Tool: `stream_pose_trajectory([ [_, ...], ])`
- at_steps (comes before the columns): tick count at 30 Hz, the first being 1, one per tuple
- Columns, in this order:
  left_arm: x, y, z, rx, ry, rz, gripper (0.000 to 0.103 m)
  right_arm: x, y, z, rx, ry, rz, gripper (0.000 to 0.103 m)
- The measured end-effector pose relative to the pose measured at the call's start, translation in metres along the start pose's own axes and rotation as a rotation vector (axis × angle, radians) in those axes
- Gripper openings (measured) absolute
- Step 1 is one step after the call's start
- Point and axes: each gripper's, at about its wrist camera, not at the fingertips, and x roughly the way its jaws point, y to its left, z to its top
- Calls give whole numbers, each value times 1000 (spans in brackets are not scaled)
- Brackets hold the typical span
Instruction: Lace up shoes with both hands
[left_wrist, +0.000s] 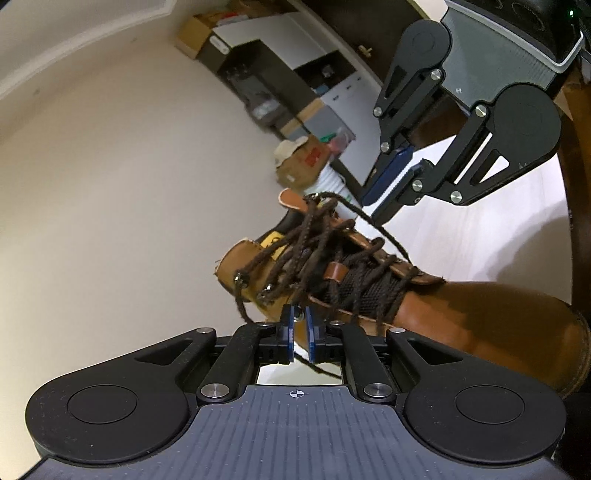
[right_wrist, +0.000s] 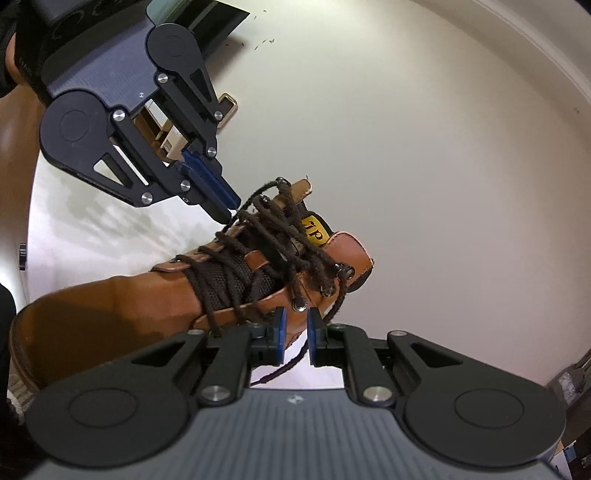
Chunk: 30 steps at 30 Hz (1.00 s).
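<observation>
**Two grippers flanking a tan boot, laces running loose**

Left wrist view is showing the tan leather boot (left_wrist: 461, 306) lying tilted across a pale tabletop (left_wrist: 491, 221), toe toward the right edge of the picture, collar toward the middle. The left gripper (left_wrist: 300, 325) is sitting just at the boot's near side, its blue pads (left_wrist: 287, 328) standing a little apart; a strand of the dark brown lace (left_wrist: 317, 254) is trailing down through the gap between them, and no pad is pressing on it. Across the boot, the right gripper (left_wrist: 376, 208) is coming in from the upper right, tips near the top eyelets. From here its pads are looking close together, with a thin strand running off beside the tips; whether it is pinched I cannot tell from this side.

The right wrist view is settling that: the right gripper (right_wrist: 295, 328) is showing a clear gap between its pads (right_wrist: 279, 330), the lace (right_wrist: 258, 254) hanging slack through it and curling below. This view is also giving what the other only half shows, a yellow tag (right_wrist: 314, 232) on the tongue, printed in black. The left gripper (right_wrist: 228, 210) is appearing at upper left, tips just beside the lace at the boot's (right_wrist: 110, 317) far edge.
</observation>
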Motion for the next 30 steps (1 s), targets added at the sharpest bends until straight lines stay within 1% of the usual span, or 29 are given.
stream_pose_trajectory([
  [4, 5, 1, -1, 7, -4, 2, 10, 6, -2, 1, 2, 0, 5, 12],
  [7, 5, 2, 0, 14, -13, 8, 14, 7, -2, 2, 5, -10, 9, 12],
  [9, 3, 2, 0, 12, -20, 12, 14, 9, -2, 4, 3, -13, 11, 12],
  [13, 5, 4, 0, 0, -28, -7, 14, 11, -2, 5, 2, -14, 21, 12],
  [15, 7, 5, 0, -5, -30, -20, 14, 12, -2, 5, -9, -13, 23, 12],
  [17, 8, 8, 1, -22, -24, -50, 4, 13, -2, 5, -22, -12, 24, 11],
  [18, 10, 9, 2, -27, -19, -55, 4, 15, -1, 6, -34, -10, 24, 11],
  [20, 12, 11, 4, -42, -8, -57, 3, 16, -1, 7, -35, -3, 28, 5],
  [21, 12, 12, 4, -52, -7, -57, 3, 17, -2, 8, -21, 2, 29, 4],
  [23, 8, 15, 4, -109, -20, -63, 2, 18, -7, 9, 27, 13, 40, 3],
  [25, 1, 13, 10, -135, -47, -96, 2, 9, -4, 14, 37, -13, 61, 2],
  [26, -2, 9, 14, -124, -64, -107, 2, 4, 0, 18, 30, -32, 71, 2],
  [28, 0, 9, 16, -138, -71, -112, 2, -5, 5, 24, 22, -60, 86, 2],
  [30, 3, 11, 13, -150, -56, -89, 2, -4, 4, 25, 38, -59, 86, 2],
])
